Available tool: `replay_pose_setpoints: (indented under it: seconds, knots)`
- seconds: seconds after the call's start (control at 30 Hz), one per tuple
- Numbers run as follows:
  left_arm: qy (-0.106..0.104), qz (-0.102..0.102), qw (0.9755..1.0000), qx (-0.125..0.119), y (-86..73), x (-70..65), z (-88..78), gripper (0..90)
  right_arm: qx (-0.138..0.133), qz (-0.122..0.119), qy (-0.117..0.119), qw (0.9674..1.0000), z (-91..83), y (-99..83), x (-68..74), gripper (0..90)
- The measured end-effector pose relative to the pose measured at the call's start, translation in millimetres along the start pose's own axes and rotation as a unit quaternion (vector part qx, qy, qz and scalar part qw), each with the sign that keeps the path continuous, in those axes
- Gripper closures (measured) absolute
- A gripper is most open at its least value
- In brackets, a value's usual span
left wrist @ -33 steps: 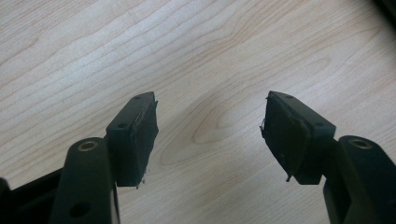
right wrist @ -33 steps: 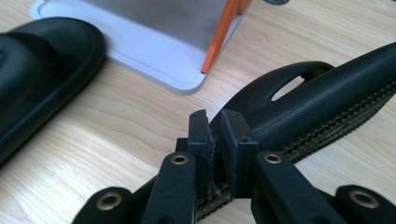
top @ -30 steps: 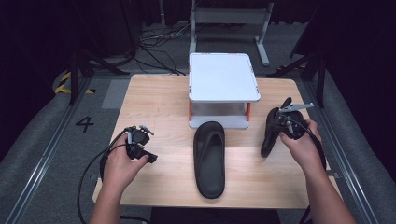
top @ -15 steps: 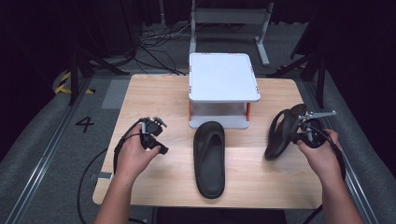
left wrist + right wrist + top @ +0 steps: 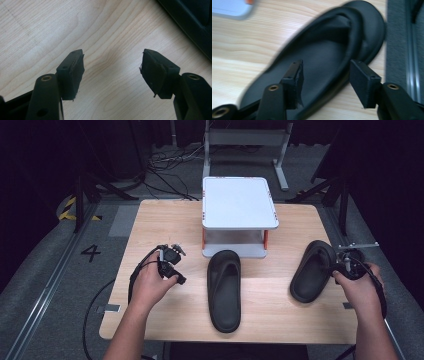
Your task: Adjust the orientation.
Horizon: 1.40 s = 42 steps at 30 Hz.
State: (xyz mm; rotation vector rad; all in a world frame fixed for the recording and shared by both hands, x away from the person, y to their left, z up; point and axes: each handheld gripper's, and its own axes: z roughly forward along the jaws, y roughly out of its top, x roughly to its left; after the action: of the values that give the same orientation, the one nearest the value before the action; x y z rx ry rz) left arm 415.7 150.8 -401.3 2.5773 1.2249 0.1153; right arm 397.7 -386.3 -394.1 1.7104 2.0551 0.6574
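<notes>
- Two black slippers lie on the table: one slipper in the middle, toe toward the white rack, and the right slipper near the table's right edge, tilted so its toe leans inward.
- My right tongs sit at the right slipper's outer rim. Their jaws have just been opening, and in the right gripper view the slipper's rim lies between the pads without either pressing on it, so I judge this slipper is set down and let go here.
- It lies flat, sole down, well apart from the middle one, probably so the two can be handled one at a time.
- My left tongs hover over bare wood left of the middle slipper, jaws about half open with nothing between them. The slipper's edge shows at the top right corner of the left gripper view, so I keep them near and ready for it.
- The rack stands at the far side, its top free, and both toes point roughly toward it, which suits sliding them onto a shelf.
</notes>
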Motion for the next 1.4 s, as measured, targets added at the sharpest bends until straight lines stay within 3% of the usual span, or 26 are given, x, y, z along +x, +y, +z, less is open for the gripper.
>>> replay_pose_setpoints:
  seconds: [0.1, 0.17, 0.3, 0.4, 0.5, 0.63, 0.73, 0.9, 0.97, 1.03, 1.2, 1.4]
  knots:
    - [0.000, -0.009, 1.0000, -0.001, -5.4, 1.4, -0.2, 35.7, 0.014, 0.017, -0.009, 0.9997, 14.4, -2.1, -12.7, 43.4]
    - [0.000, -0.013, 0.9999, -0.002, -8.5, 2.6, -0.9, 35.6, 0.027, 0.038, 0.005, 0.9989, 29.4, -4.7, -23.3, 44.1]
    - [0.001, -0.021, 0.9998, 0.002, -14.4, 4.9, -1.5, 34.8, 0.046, 0.047, 0.021, 0.9976, 42.9, -5.6, -27.7, 44.7]
    - [0.002, -0.028, 0.9996, 0.001, -18.9, 6.0, -1.7, 34.8, 0.053, 0.049, 0.019, 0.9972, 45.3, -3.3, -28.5, 50.2]
    - [0.006, -0.030, 0.9995, -0.001, -21.9, 8.0, -3.9, 34.7, 0.051, 0.068, 0.017, 0.9962, 39.9, 0.8, -26.6, 62.3]
    - [0.007, -0.032, 0.9995, -0.004, -22.9, 8.1, -5.2, 34.6, 0.050, 0.077, 0.024, 0.9955, 38.1, 1.9, -23.7, 65.1]
    - [0.004, -0.033, 0.9994, -0.005, -22.3, 7.8, -5.4, 34.7, 0.037, 0.080, 0.030, 0.9957, 29.8, 5.3, -14.6, 69.6]
    - [0.005, -0.028, 0.9996, -0.003, -18.5, 6.8, -5.3, 34.7, 0.026, 0.059, 0.051, 0.9966, 13.1, 10.2, 6.4, 71.2]
    - [0.005, -0.027, 0.9996, -0.005, -17.0, 6.0, -4.8, 34.7, 0.017, 0.048, 0.083, 0.9953, 7.8, 11.7, 19.1, 71.3]
    - [0.003, -0.026, 0.9996, -0.005, -15.9, 5.5, -4.9, 34.7, 0.014, 0.044, 0.093, 0.9946, 5.4, 12.4, 25.2, 71.3]
    - [0.002, -0.023, 0.9997, -0.006, -13.8, 5.5, -4.7, 34.8, 0.007, -0.001, 0.129, 0.9916, -2.3, 14.9, 65.7, 71.3]
    - [0.008, -0.019, 0.9998, -0.003, -13.8, 4.1, -3.9, 34.8, 0.014, -0.035, 0.159, 0.9866, 5.3, 15.2, 101.9, 71.3]
